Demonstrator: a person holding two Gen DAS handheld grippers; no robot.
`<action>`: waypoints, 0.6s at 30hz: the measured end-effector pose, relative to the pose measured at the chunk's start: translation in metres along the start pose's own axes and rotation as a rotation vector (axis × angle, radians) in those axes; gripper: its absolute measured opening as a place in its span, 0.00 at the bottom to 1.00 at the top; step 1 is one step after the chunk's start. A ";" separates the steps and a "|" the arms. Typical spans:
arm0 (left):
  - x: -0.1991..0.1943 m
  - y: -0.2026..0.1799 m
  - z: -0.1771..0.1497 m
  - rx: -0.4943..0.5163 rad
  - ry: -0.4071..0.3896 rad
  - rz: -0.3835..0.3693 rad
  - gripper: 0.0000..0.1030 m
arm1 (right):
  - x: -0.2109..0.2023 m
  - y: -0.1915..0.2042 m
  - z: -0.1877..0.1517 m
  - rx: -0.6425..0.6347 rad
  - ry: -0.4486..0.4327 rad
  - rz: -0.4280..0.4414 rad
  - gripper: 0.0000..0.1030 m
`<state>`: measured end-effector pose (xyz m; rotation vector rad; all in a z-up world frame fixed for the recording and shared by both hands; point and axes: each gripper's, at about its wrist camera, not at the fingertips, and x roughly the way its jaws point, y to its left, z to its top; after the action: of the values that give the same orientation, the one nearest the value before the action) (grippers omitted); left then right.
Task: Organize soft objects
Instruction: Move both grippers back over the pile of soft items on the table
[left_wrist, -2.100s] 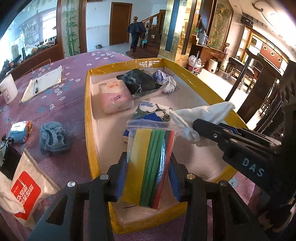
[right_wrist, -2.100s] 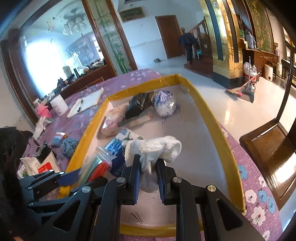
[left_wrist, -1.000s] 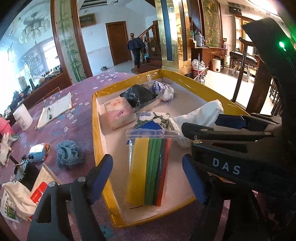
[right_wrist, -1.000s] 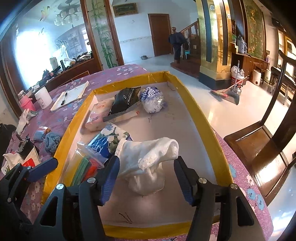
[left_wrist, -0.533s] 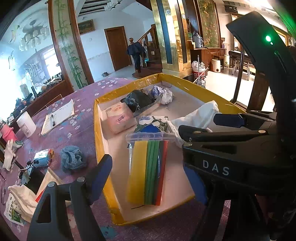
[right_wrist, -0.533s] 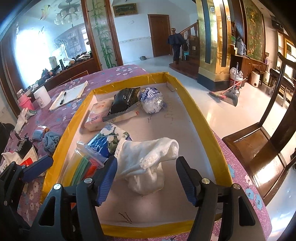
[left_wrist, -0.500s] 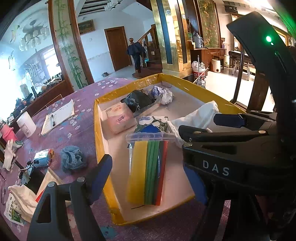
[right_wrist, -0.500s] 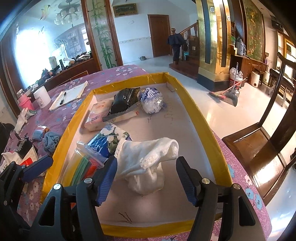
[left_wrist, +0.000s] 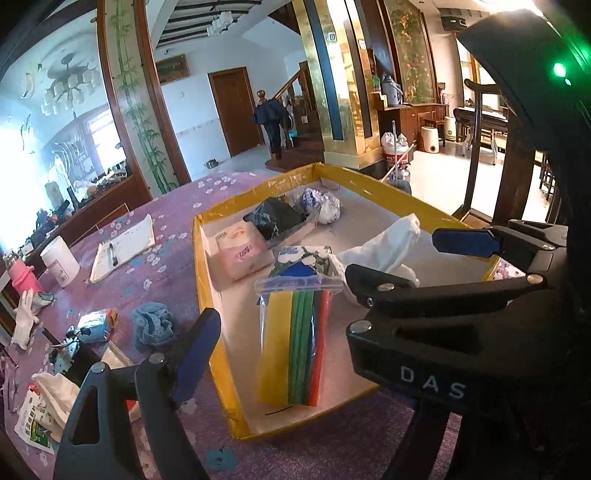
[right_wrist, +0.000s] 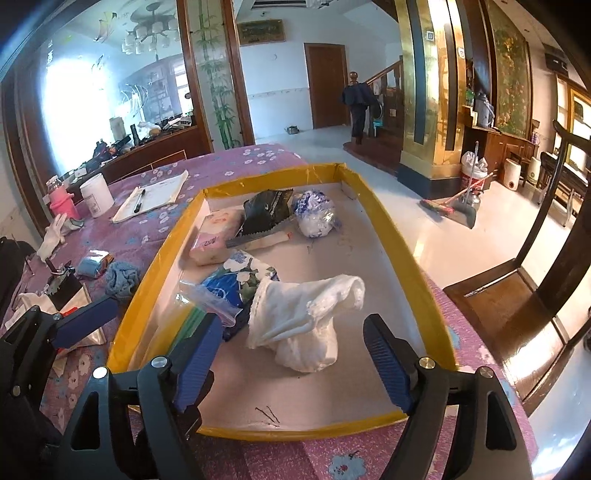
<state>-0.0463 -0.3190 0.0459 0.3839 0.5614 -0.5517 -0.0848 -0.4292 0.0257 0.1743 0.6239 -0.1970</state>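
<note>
Nearest, we see the left gripper (left_wrist: 299, 354) and right gripper (right_wrist: 293, 360), both clamped two seconds ago, now spread wide and holding nothing. The clear bag of coloured foam strips (left_wrist: 295, 332) and crumpled white cloth (right_wrist: 306, 317), released, lie inside the yellow-rimmed cardboard tray (right_wrist: 413, 273) on the purple floral counter (right_wrist: 155, 229).

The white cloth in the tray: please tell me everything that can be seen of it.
The white cloth is a soft, crumpled fabric that looks like knit or terry. It lies loose in the near half of the yellow-rimmed tray, bunched into a mound with one fold reaching toward the right. Its left edge rests against the blue floral packet. The right gripper is open in front of it, with a jaw on each side, neither touching it.
</note>
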 end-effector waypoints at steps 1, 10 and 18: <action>-0.001 0.000 0.000 0.001 -0.005 0.001 0.79 | -0.002 0.000 0.000 0.002 -0.005 -0.003 0.80; -0.008 0.002 0.001 -0.007 -0.031 0.001 0.79 | -0.031 -0.002 0.006 0.006 -0.056 -0.027 0.82; -0.011 0.020 0.003 -0.076 -0.026 -0.007 0.79 | -0.057 0.001 0.009 -0.008 -0.097 -0.039 0.83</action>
<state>-0.0418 -0.3002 0.0585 0.3023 0.5570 -0.5393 -0.1253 -0.4226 0.0667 0.1437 0.5316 -0.2394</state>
